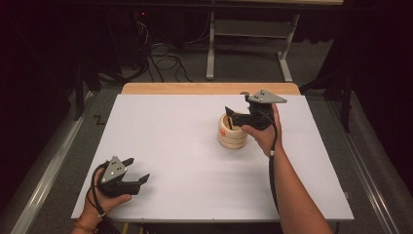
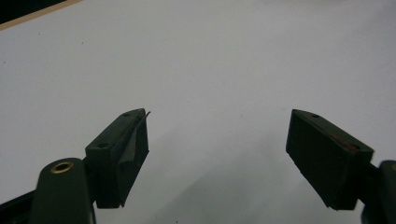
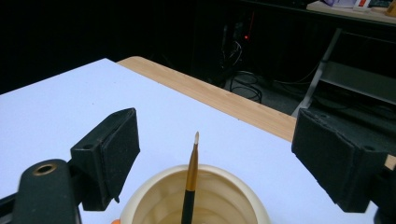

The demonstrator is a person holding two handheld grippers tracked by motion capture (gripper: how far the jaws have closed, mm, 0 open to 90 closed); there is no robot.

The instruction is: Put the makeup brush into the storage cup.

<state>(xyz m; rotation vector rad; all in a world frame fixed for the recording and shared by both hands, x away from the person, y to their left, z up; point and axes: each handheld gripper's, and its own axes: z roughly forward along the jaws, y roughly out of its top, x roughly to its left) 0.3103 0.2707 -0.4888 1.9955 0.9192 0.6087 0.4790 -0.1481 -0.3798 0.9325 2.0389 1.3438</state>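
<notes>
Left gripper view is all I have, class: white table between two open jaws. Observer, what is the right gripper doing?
Observer: The right gripper hovers over a cream ribbed pot right of the table's middle.
Operator: Anything in that pot?
Observer: Yes, a thin brush stands in it, pale tip up, between the right gripper's open jaws; nothing touches it.
Operator: Where is my left gripper against all that?
Observer: The left gripper sits low at the table's near left corner, far from the pot, jaws open.
Operator: Any colour on the pot?
Observer: An orange patch shows on its left side.
</notes>
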